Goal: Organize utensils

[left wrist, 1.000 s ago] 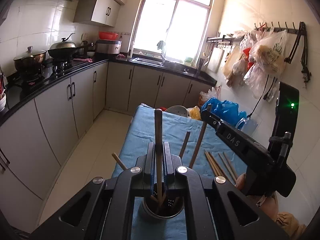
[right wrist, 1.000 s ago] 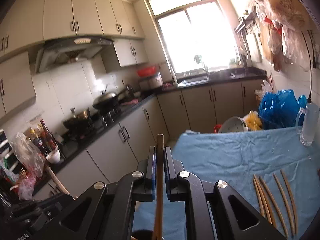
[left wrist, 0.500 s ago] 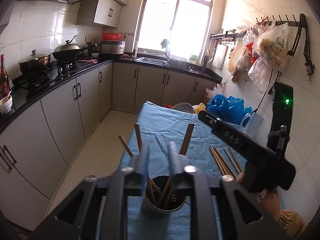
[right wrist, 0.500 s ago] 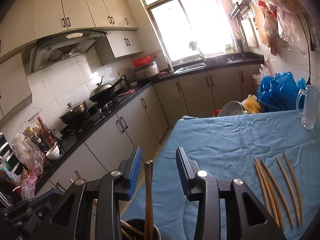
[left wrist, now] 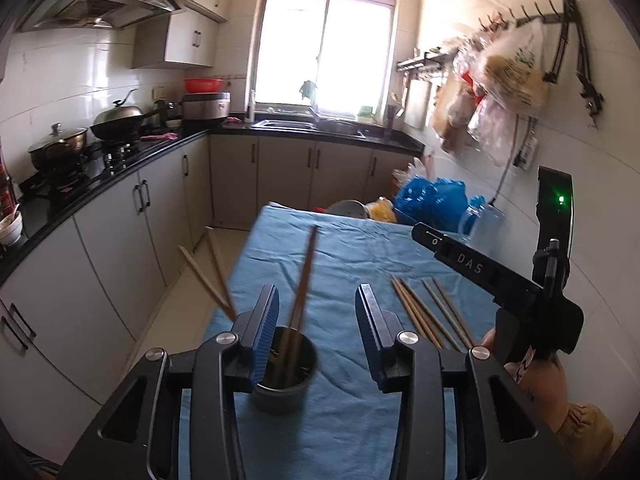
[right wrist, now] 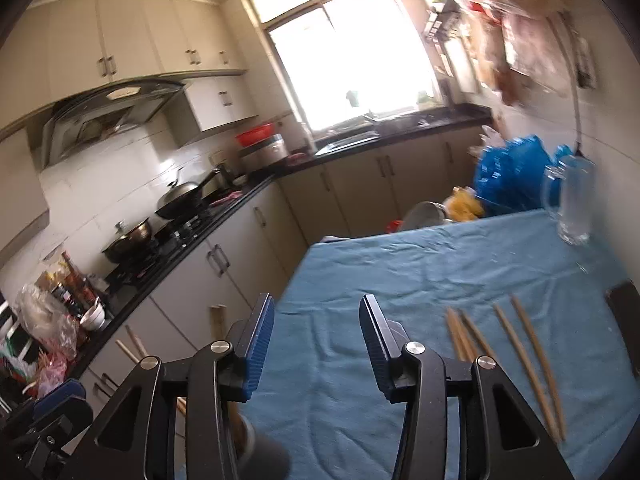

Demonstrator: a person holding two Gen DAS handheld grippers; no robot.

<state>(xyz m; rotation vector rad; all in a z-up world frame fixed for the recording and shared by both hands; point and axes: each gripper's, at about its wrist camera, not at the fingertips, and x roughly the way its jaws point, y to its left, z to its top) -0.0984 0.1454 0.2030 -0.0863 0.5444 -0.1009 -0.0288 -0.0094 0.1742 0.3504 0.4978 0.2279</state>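
Both tongs opening, empty — chopsticks seemingly in cup.

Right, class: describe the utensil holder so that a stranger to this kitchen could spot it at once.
Find the table under the blue cloth in the middle of the kitchen. Near its front left edge stands a dark round cup, upright. It alone holds chopsticks standing up; the other chopsticks lie flat on the cloth to its right.

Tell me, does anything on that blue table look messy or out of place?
Nothing is spilled or broken. The chopsticks in the dark holder splay out at different angles rather than standing neatly, and several loose chopsticks lie on the blue cloth, not yet put away.
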